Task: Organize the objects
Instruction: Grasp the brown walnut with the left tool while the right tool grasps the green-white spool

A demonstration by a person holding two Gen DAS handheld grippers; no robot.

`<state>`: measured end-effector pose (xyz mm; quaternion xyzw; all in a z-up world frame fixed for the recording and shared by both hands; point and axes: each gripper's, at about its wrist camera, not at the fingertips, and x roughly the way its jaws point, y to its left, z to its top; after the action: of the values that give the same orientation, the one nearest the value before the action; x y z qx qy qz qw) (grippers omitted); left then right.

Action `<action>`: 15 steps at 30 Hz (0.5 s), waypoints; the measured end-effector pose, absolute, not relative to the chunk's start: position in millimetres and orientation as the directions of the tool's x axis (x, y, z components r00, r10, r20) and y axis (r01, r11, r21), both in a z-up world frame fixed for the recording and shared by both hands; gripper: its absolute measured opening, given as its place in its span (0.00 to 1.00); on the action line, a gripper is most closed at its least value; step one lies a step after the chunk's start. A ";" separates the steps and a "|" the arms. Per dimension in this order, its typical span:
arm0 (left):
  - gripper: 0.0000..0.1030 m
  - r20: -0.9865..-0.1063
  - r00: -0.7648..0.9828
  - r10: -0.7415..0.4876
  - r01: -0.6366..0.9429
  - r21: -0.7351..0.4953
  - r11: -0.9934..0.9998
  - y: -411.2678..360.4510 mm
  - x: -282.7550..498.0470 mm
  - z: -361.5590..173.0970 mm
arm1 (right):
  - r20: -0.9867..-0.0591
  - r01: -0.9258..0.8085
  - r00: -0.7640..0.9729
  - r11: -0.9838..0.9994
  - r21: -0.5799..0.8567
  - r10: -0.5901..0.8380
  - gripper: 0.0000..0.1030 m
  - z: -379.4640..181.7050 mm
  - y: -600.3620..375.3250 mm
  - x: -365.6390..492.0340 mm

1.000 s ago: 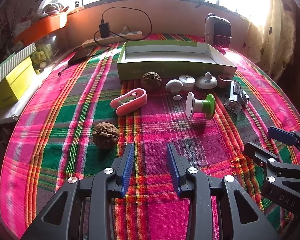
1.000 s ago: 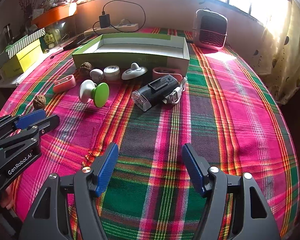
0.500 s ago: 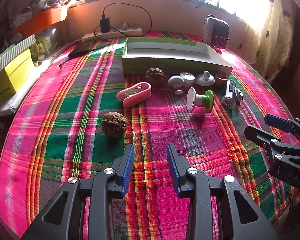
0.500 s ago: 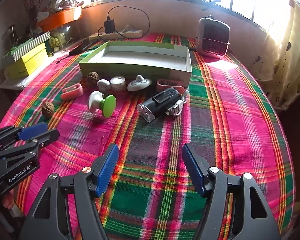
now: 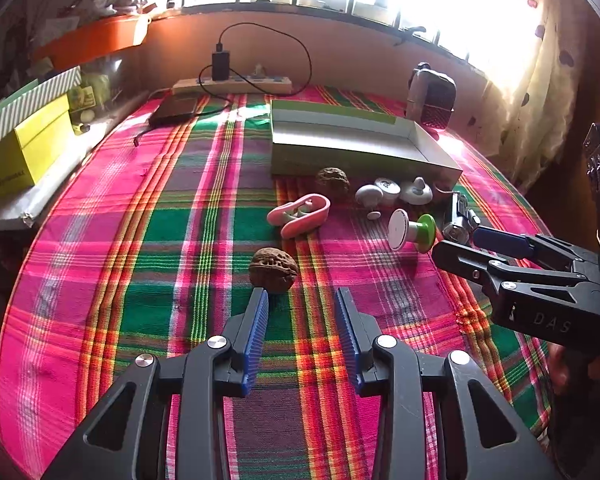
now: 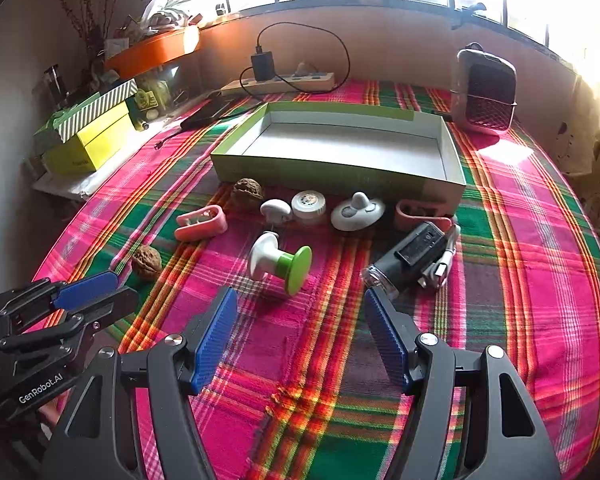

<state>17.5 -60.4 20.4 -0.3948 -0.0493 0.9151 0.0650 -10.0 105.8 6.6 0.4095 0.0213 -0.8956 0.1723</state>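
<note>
Both hand-held grippers have advanced over the plaid pink-and-green cloth-covered surface [image 6: 520,240] toward the scattered items. In the left wrist view the objects sit nearer than a second ago: the brown wrinkled walnut [image 5: 273,269] that lay well ahead and to the left now rests just beyond the tips of the left hand-held gripper [image 5: 301,300], near its left blue pad. That gripper's jaws are opening, with nothing between them. The right hand-held gripper [image 6: 300,300] has its jaws wide apart and empty; the white-and-green spool-shaped plastic piece [image 6: 278,263] lies just ahead of its left pad, and the black cylindrical flashlight with a clear lens [image 6: 406,264] just ahead of its right.

Nothing has been collected yet. The shallow green cardboard box with a white interior [image 6: 340,170] stands empty at the back, and along its front wall lie a second walnut [image 6: 247,193], a pink oval plastic clip [image 6: 199,224], a small white mushroom-shaped knob [image 6: 275,210], a white round disc [image 6: 309,205] and a white domed knob [image 6: 357,211].

The approach suggests the sorting is only starting: the left gripper looks set for the near walnut, while the right one's target is less certain. Both are probably bound for the box.
</note>
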 end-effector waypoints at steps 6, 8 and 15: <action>0.33 -0.727 -0.672 0.145 -0.069 -0.133 -0.989 -65.6 6.6 16.5 | -0.742 0.323 -0.601 -0.939 0.116 -0.299 0.65 4.7 98.9 -19.8; 0.33 -0.732 -0.667 0.139 -0.063 -0.131 -0.989 -67.0 2.1 14.6 | -0.741 0.324 -0.597 -0.938 0.127 -0.306 0.65 4.1 97.0 -22.3; 0.33 -0.753 -0.649 0.114 -0.034 -0.120 -0.992 -70.3 -8.4 7.0 | -0.757 0.292 -0.591 -0.949 0.119 -0.277 0.65 -2.0 88.0 -32.5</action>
<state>-8.4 -70.3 7.0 -0.4172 -0.0476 0.9067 0.0407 -32.5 88.0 -2.0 0.4229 0.0087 -0.8920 0.1595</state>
